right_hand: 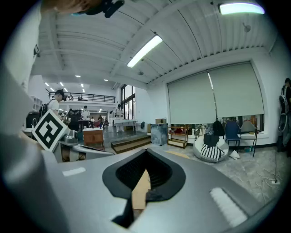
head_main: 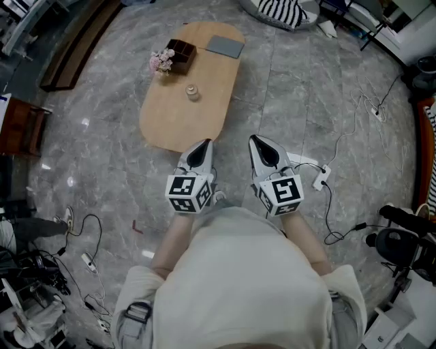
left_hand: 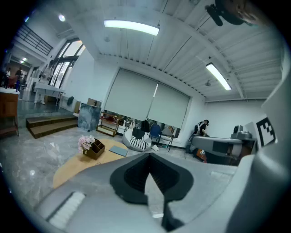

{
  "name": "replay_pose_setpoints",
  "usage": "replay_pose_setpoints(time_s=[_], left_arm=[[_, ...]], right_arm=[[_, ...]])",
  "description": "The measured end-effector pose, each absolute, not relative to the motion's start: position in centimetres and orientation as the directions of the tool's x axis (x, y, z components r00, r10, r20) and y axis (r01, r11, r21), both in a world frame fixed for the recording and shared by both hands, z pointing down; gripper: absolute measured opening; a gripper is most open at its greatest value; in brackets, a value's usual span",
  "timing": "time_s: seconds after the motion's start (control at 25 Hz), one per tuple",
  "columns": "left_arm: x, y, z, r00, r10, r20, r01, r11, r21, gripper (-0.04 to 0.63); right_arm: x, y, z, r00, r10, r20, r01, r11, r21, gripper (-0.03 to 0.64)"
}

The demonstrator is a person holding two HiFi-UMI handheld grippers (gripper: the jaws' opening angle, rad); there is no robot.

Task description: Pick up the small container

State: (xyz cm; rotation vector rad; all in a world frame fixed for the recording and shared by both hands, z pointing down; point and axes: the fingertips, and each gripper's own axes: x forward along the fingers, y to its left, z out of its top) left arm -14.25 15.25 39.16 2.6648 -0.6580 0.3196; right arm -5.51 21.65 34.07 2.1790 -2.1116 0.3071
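Note:
The small container [head_main: 193, 92], a little clear jar with a lid, stands alone near the middle of the oval wooden table [head_main: 177, 123]. Both grippers hover side by side just short of the table's near end, close to the person's chest. My left gripper [head_main: 203, 144] is shut and holds nothing; in its own view the left gripper [left_hand: 150, 164] points over the table [left_hand: 75, 166], with the jar hidden behind the jaws. My right gripper [head_main: 255, 140] is also shut and empty, and through the right gripper [right_hand: 145, 161] only a sliver of tabletop shows.
At the table's far end stand a brown box with pink flowers [head_main: 174, 57] and a flat grey pad [head_main: 225, 46]. A white power strip with cables [head_main: 320, 178] lies on the floor to the right. A striped beanbag [head_main: 281, 10] and wooden steps [head_main: 75, 48] sit beyond.

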Motion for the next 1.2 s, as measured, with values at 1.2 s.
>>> replay_pose_setpoints(time_s=[1.2], left_arm=[[-18.5, 15.0, 40.0, 0.857, -0.406, 0.318, -0.5, -0.806, 0.317, 0.001]], right_arm=[[-10.8, 21.6, 36.0, -0.003, -0.975, 0.224, -0.992, -0.026, -0.124, -0.002]])
